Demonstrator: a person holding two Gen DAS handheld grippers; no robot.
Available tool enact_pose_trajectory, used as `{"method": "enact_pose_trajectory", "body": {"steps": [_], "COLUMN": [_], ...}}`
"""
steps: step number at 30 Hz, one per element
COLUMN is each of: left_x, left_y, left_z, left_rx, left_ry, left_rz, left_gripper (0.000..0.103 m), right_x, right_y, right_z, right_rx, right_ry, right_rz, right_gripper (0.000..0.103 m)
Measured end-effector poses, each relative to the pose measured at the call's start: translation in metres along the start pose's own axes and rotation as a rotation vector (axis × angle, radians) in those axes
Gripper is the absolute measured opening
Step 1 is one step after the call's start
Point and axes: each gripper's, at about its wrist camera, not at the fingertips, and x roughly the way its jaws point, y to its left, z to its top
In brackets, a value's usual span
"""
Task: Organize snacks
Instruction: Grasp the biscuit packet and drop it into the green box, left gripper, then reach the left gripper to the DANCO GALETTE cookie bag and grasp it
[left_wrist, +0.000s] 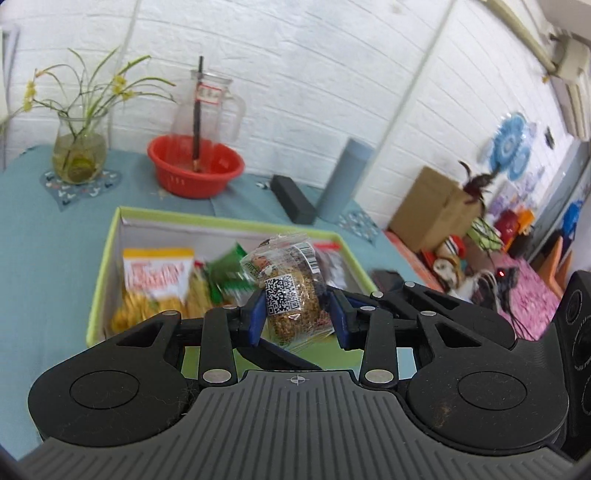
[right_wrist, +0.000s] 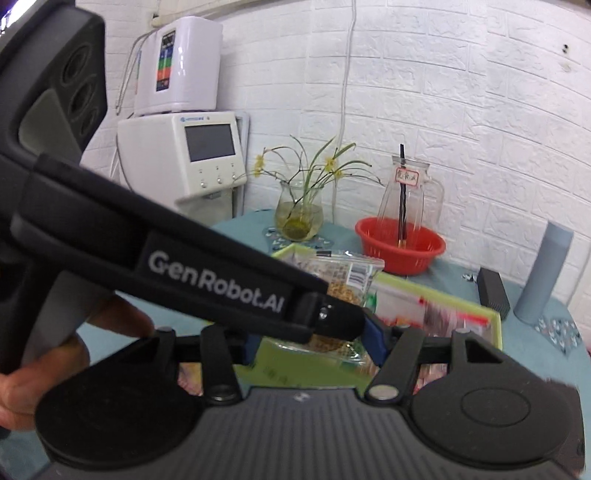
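Packet (left_wrist: 291, 295) of seeded grain cake in a clear wrapper, clamped across its thick middle by the left tool (left_wrist: 297, 314), blue pads (left_wrist: 258, 310) pressing on both sides, jaws narrow. Held in the air just above the near edge of the green-rimmed box (left_wrist: 103, 280), not yet inside it. Probably light; crinkly film, likely slippery under the pads; cake inside looks brittle and apt to crumble under a hard squeeze. Best gripped where it is now, on the firm body, not by the loose sealed ends, which would fold and slide. Right tool (right_wrist: 314, 343) close beside, jaws part-way apart with the lower end of the wrapper between them; cannot tell whether its pads press.

Counted: one packet in hold. In the box at least three more, blurred: one yellow bag (left_wrist: 159, 277), one green bag (left_wrist: 229, 273), one red-edged packet (left_wrist: 332, 258). One box. Further back on the desk (left_wrist: 44, 236): one red basin (left_wrist: 195, 166), one glass jug (left_wrist: 210, 107), one vase (left_wrist: 79, 151) of stems, one grey cylinder (left_wrist: 345, 177), one black case (left_wrist: 293, 199)
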Motion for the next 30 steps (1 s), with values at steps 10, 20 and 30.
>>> {"method": "enact_pose_trajectory", "body": {"steps": [10,20,30], "left_x": [0.068,-0.008,-0.084], "left_y": [0.034,-0.009,-0.029], "left_z": [0.001,-0.006,-0.054], "left_rx": [0.035,0.136,0.156], "left_ry": [0.068,-0.112,-0.148], "left_rz": [0.078,0.104,0.125], "left_gripper": [0.02,0.061,0.064], "right_x": [0.066,-0.01,-0.103], "right_y": [-0.013,-0.006,0.046], "right_z": [-0.014,-0.003,-0.023], "right_rx": [-0.017,0.029,-0.003], "right_ry": [0.059,-0.063,-0.12], "right_rz": [0.018,-0.04,-0.087], "right_gripper": [0.083,0.102,0.102]}}
